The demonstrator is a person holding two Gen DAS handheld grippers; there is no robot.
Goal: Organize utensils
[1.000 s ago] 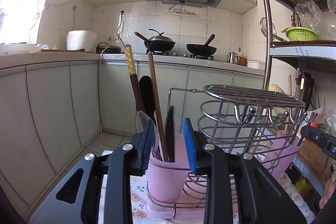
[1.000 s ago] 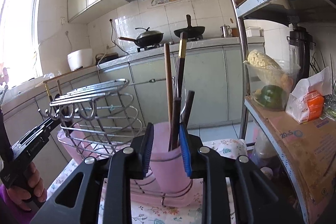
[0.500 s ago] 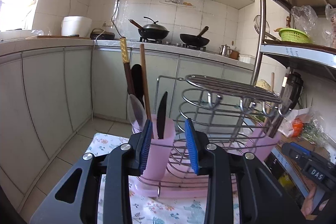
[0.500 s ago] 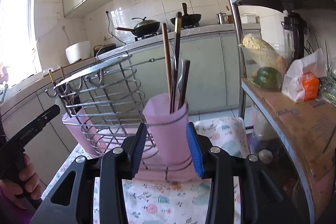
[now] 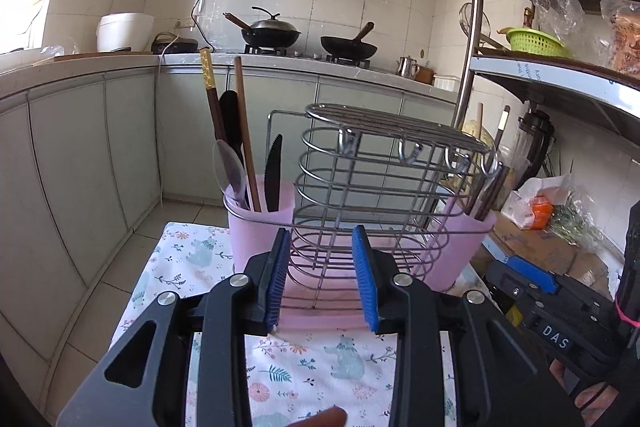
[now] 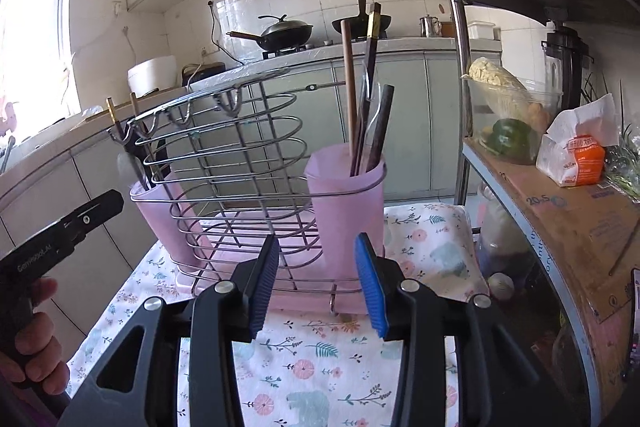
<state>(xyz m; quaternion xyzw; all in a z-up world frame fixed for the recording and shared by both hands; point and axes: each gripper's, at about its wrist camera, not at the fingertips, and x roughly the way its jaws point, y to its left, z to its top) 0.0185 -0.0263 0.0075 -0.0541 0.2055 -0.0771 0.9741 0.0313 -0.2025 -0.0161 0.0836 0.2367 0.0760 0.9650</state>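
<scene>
A wire utensil rack (image 5: pixel 384 183) with a pink drip tray stands on a floral cloth (image 5: pixel 192 259). One pink cup (image 5: pixel 260 227) on it holds chopsticks, a clear spoon and a black knife. The other pink cup (image 5: pixel 460 247) holds more utensils. My left gripper (image 5: pixel 322 279) is open and empty, just short of the rack. In the right wrist view the rack (image 6: pixel 232 163) and the cup with chopsticks (image 6: pixel 348 211) stand ahead. My right gripper (image 6: pixel 318 285) is open and empty in front of the rack's base.
A metal shelf unit (image 6: pixel 560 187) with a cardboard sheet, a food bowl and a tissue pack stands close on the right. Kitchen counters with woks (image 5: pixel 272 35) run behind. The other hand-held gripper (image 6: pixel 60 239) shows at the left.
Both grippers have pulled back from the pink cup they were around. The rack now stands farther ahead, and both pairs of jaws are wider apart and empty.
</scene>
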